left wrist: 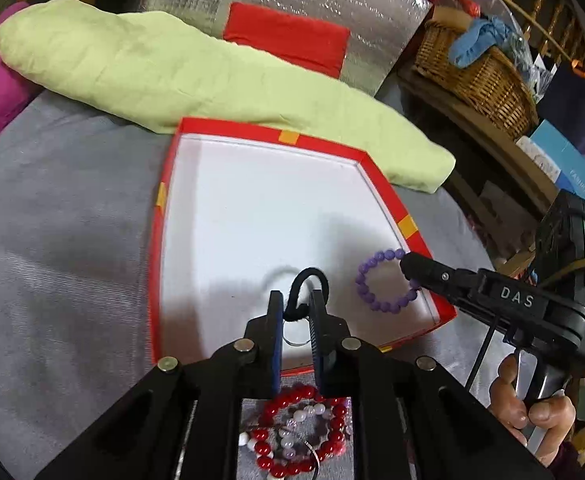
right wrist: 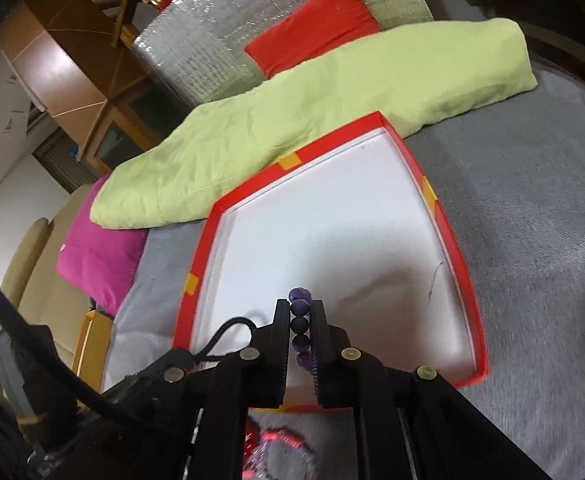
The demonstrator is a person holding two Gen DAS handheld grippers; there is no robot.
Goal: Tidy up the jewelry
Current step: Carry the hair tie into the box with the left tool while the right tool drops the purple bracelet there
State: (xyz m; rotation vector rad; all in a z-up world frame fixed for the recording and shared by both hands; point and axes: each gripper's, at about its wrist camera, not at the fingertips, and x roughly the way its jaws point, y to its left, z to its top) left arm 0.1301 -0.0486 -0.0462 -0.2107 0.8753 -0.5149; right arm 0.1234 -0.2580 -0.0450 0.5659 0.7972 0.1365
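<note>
The right gripper (right wrist: 298,312) clamps a purple bead bracelet (right wrist: 299,322) over the red box (right wrist: 458,256).

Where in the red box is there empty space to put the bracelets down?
The red box has lots of bare white floor in its middle and far half, up to the rim beside the green cloth. The near end is busy: the left claw holds a black cord loop, the right claw a purple bead bracelet. More bracelets wait outside.
</note>
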